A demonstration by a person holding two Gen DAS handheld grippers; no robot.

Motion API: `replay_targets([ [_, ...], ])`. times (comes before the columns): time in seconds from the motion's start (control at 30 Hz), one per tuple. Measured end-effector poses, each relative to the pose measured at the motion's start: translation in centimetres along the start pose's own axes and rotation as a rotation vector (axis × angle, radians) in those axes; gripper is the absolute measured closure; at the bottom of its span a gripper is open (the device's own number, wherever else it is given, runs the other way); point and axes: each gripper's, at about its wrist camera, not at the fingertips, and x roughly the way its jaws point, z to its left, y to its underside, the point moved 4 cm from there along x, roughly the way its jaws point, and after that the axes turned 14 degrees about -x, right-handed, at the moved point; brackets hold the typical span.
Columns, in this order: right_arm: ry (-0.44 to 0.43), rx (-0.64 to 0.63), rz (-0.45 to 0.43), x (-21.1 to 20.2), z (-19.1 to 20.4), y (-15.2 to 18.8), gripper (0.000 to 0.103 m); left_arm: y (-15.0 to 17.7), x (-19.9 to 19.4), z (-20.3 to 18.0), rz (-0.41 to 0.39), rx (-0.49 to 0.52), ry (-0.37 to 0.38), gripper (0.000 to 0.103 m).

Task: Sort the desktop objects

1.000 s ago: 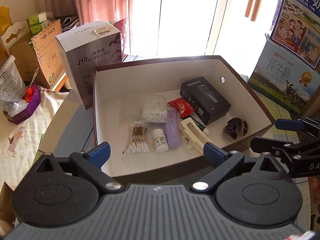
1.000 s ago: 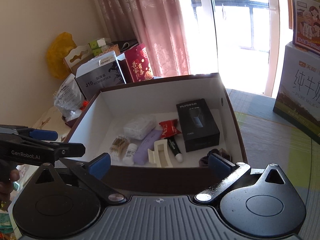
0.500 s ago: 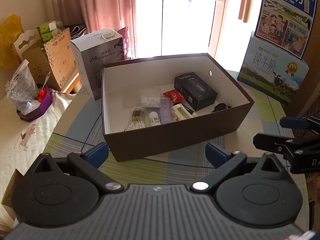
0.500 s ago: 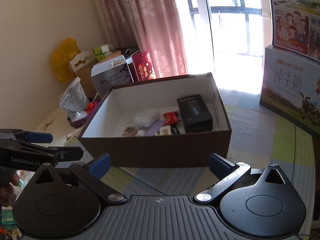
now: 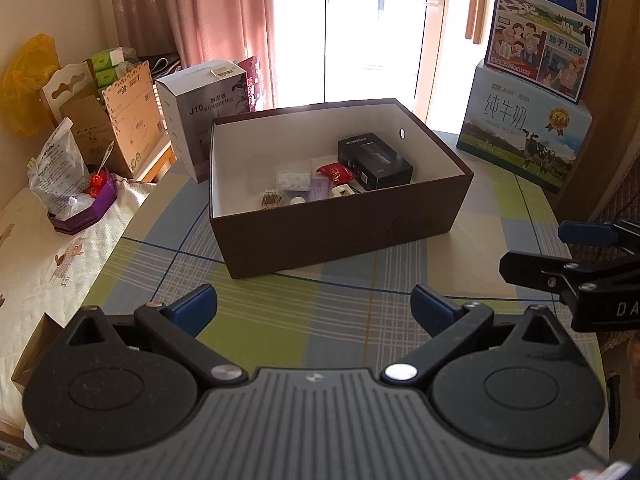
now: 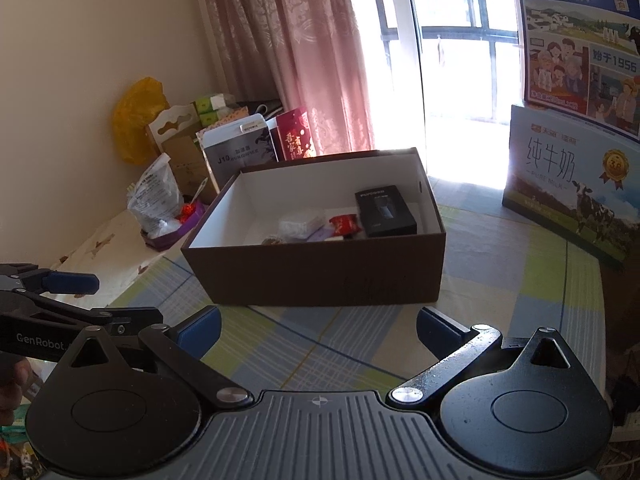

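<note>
Box (image 5: 340, 220), brown with white inside, sits mid-frame on the checked tablecloth (image 5: 320, 320); in it lie a black carton (image 5: 374, 160), red packet (image 5: 335, 172), cotton swabs (image 5: 272, 199). Left gripper (image 5: 314, 308) and right gripper (image 6: 318, 328) hang at lower frame, both spread wide, empty, nothing between them and the box. Humidifier carton (image 5: 208, 116) stands upper left, milk carton (image 5: 524, 128) upper right.

One brown box (image 5: 340, 224), two milk cartons (image 5: 524, 136), one humidifier box (image 5: 204, 108), two tools (image 5: 314, 308).
</note>
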Motion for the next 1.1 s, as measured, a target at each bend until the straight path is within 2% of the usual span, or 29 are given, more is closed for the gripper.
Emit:
replay_targets([
  [0.57, -0.008, -0.024, -0.003, -4.4, 2.0, 3.6, 0.002, 4.1, -3.4, -0.2, -0.002, -0.016, -0.044, 0.001],
  [1.1, -0.016, -0.034, 0.015, -5.9, 2.9, 6.0, 0.002, 7.2, -5.2, -0.5, 0.015, -0.009, -0.068, 0.001],
])
